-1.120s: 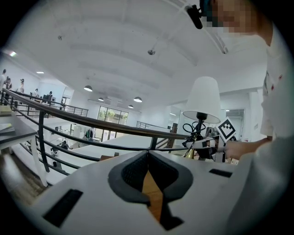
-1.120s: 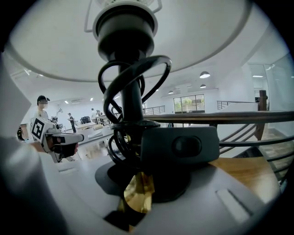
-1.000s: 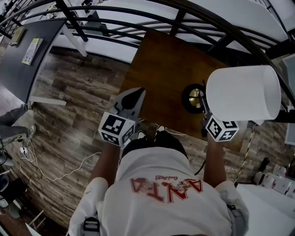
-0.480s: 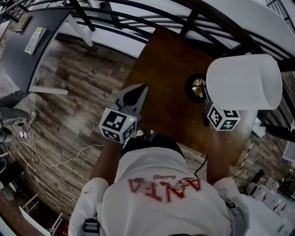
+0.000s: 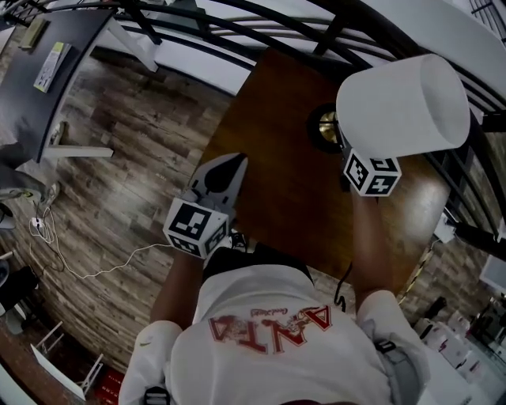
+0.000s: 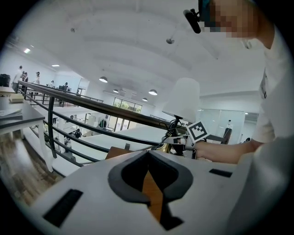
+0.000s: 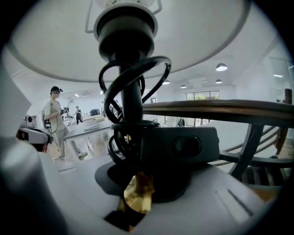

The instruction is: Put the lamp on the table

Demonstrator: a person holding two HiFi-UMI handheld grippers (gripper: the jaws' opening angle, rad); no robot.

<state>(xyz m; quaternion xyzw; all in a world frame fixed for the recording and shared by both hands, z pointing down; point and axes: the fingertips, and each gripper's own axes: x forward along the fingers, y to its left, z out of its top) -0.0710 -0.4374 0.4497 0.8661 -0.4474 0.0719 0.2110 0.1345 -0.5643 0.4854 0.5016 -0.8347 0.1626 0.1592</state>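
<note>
The lamp has a white drum shade (image 5: 399, 107), a brass stem and a dark round base (image 5: 319, 128) that is over the brown table (image 5: 277, 190). I cannot tell whether the base touches the table. My right gripper (image 5: 345, 150) is shut on the lamp just under the shade. In the right gripper view the brass stem (image 7: 137, 193) sits between the jaws of that gripper (image 7: 138, 183), with the black cord (image 7: 133, 73) coiled above it. My left gripper (image 5: 231, 162) is shut and holds nothing, over the table's left edge. The left gripper view shows the shade (image 6: 183, 98) ahead of that gripper (image 6: 148, 153).
A black curved railing (image 5: 237, 16) runs right behind the table's far edge. A dark desk (image 5: 39, 87) stands at the far left. A white cable (image 5: 103, 265) lies on the wooden floor (image 5: 134, 158). A person (image 7: 57, 119) stands far off.
The right gripper has carried the lamp farther over the table, toward the railing. The left gripper keeps its place at the table's left edge, still shut.
</note>
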